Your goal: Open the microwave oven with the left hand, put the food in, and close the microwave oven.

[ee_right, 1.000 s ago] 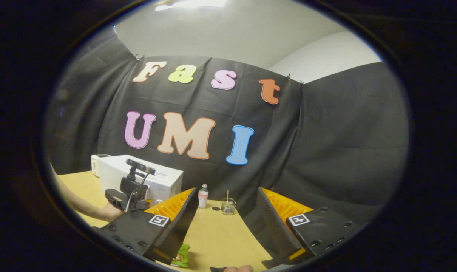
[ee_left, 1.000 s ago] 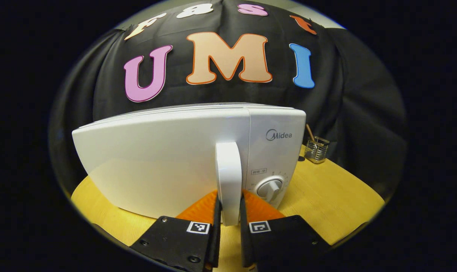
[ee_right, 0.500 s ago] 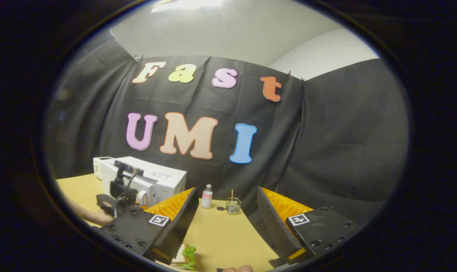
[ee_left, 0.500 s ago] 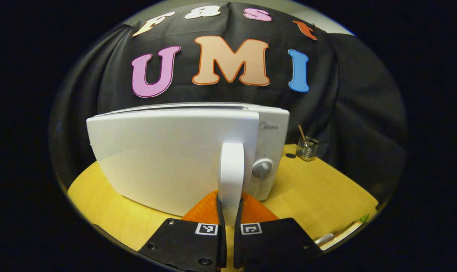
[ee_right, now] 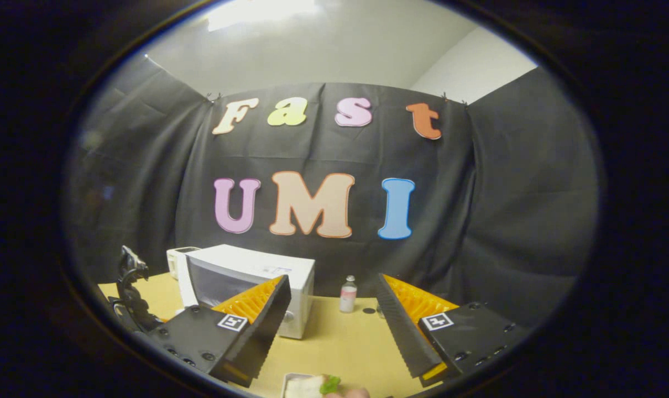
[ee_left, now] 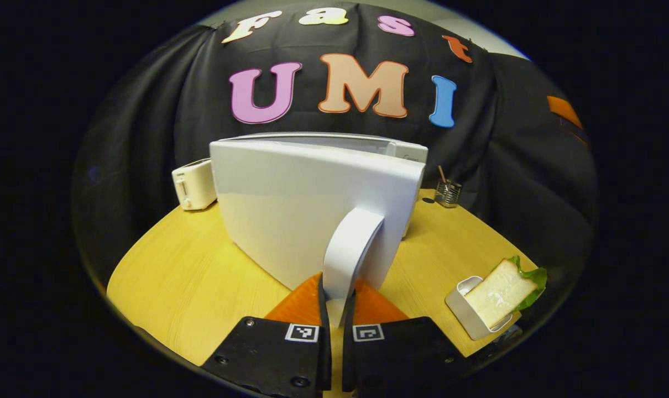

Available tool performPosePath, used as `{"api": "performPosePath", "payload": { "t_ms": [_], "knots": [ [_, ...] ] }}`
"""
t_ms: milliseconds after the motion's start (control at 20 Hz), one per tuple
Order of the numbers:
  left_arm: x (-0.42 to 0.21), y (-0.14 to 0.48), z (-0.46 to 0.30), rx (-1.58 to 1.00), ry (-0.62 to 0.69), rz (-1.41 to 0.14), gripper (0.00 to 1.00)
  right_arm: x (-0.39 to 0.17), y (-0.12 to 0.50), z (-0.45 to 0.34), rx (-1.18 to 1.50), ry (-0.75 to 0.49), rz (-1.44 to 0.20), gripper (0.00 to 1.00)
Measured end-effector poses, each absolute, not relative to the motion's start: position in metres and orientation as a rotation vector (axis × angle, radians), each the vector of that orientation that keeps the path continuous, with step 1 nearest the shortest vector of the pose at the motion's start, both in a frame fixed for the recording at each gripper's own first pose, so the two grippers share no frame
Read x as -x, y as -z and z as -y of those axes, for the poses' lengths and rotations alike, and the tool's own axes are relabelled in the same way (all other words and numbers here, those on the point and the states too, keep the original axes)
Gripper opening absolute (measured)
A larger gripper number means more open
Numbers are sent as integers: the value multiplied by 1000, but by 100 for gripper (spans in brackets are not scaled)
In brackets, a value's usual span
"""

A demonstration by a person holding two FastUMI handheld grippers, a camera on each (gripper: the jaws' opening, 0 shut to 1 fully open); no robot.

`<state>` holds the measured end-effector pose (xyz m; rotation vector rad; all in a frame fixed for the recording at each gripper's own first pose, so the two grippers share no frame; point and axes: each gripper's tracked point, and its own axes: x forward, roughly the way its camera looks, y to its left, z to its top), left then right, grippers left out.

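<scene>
The left tongs [ee_left: 336, 309] are clenched on the white handle [ee_left: 348, 249] of the microwave door [ee_left: 296, 204], which stands swung open. The right tongs [ee_right: 332, 331] hang released above the table [ee_right: 340, 342]. The sandwich [ee_left: 503, 293] lies in a white tray [ee_left: 467, 315] nearby. The microwave [ee_right: 257, 282] is farther back.
</scene>
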<state>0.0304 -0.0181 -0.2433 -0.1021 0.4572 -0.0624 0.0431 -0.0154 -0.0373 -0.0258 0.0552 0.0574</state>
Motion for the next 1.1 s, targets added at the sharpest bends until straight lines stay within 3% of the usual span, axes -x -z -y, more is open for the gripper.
{"api": "performPosePath", "payload": {
  "t_ms": [600, 1100],
  "knots": [
    [28, 249, -95, 109, -141, -502, 8, -23, 69, 1, 82, -84, -140, 97],
    [37, 255, -120, 115, -98, -511, 7, -9, 76, -5, 86, -63, -170, 97]
  ]
}}
